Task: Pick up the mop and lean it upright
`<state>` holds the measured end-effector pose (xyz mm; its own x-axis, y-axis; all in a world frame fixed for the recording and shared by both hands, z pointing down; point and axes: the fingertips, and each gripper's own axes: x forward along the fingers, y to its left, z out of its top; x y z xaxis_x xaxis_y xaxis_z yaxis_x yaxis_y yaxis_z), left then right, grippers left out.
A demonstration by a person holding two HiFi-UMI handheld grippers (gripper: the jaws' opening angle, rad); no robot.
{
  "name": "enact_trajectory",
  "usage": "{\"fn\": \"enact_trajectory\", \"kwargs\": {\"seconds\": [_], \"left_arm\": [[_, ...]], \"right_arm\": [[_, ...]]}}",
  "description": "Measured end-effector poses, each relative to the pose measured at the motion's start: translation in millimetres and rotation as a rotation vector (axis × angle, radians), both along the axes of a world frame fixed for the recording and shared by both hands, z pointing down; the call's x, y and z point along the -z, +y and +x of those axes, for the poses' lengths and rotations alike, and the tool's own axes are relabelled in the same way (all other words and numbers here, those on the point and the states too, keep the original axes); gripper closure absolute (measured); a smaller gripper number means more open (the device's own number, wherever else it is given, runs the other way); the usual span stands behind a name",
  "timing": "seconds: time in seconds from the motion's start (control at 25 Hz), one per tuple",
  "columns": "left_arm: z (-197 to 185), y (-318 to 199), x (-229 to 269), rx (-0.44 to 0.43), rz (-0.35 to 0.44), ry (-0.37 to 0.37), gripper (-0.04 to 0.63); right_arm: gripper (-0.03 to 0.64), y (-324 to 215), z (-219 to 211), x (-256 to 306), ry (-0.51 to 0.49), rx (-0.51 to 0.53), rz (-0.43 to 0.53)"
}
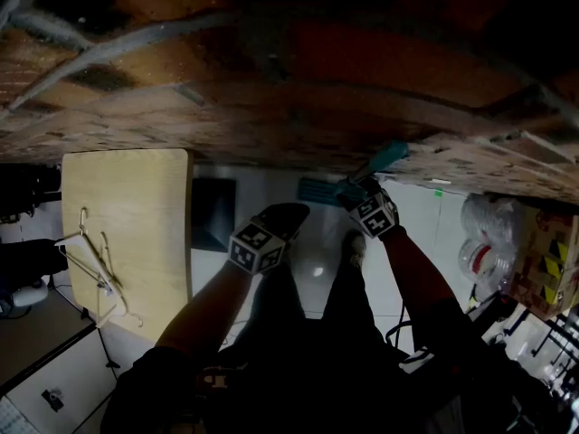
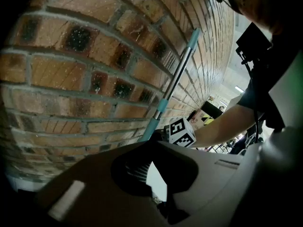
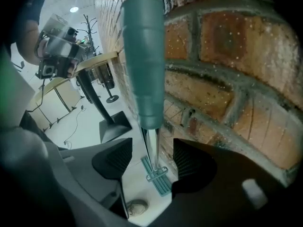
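A red-brown brick wall (image 1: pixel 271 89) with grey mortar rises just ahead of both pairs of jaws, above a glossy white floor (image 1: pixel 317 260). Left of the jaws stands a pale wooden table (image 1: pixel 127 188) on a black foot (image 1: pixel 213 213); beyond it, a coat stand (image 3: pixel 89 22) and a lit ceiling lamp (image 3: pixel 74 9).

The mop (image 3: pixel 143 56) is seen with a matt teal plastic grip and a polished metal shaft; the brick wall (image 3: pixel 236 60) is rough.
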<state>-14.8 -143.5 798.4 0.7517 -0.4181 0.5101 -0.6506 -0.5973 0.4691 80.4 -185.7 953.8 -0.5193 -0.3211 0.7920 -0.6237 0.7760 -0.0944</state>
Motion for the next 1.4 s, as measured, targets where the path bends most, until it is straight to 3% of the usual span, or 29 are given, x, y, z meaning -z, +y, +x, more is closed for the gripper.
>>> {"fn": "enact_trajectory", "kwargs": {"seconds": [0.28, 0.6, 1.0, 1.4], "left_arm": [[0, -10, 40, -0.001, 0.045, 0.004, 0.594], [-2, -24, 155, -0.008, 0.179, 0.041, 0.594], [1, -36, 299, -0.017, 0.359, 0.145, 0.594], [-16, -38, 441, -0.002, 0.569, 0.212, 0.594]], "right_arm": [[0.330, 15, 13, 35, 0.007, -0.006, -0.009], [0.357, 22, 39, 174, -0.061, -0.059, 0.070], [0.404, 13, 43, 366, -0.230, -0.076, 0.266], [0.490, 13, 38, 553, -0.374, -0.027, 0.496]]}}
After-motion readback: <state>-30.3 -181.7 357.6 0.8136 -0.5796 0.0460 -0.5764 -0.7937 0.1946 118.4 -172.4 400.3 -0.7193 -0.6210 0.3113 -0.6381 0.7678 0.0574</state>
